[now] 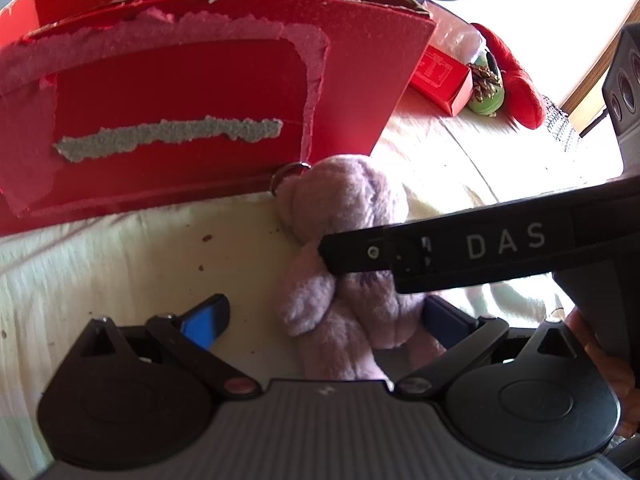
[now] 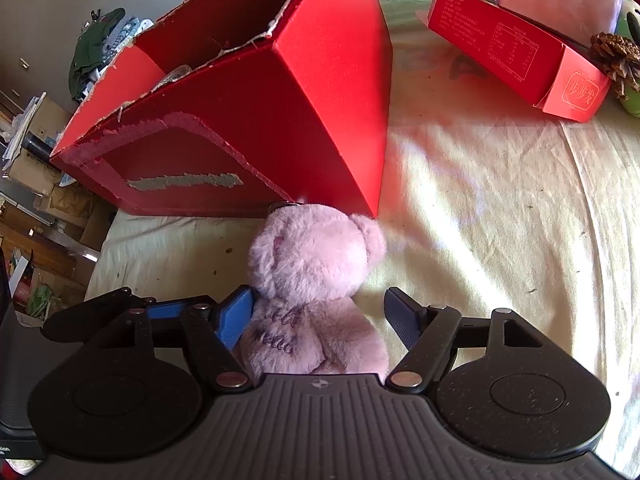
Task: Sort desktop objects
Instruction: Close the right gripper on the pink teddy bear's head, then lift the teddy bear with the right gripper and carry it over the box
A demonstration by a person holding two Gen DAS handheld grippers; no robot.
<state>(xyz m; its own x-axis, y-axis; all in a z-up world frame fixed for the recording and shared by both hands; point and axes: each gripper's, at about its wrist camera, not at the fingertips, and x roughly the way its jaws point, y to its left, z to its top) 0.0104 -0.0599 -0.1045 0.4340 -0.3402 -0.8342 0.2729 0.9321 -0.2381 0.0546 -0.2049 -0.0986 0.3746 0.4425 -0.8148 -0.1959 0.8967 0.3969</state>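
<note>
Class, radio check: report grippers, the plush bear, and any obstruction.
Left gripper open, empty. Right gripper open around pink plush bear; left pad touching, right pad clear. Big red cardboard box directly behind bear, top open.

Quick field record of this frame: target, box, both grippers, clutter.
target: pink plush bear, key ring on its head, lying on the cream cloth
box: big red cardboard box, open top, torn edges, right behind the bear
left gripper: open, bear between its fingers
right gripper: open around the bear, left pad against it, right pad clear
clutter: small red carton, pine cone
</note>
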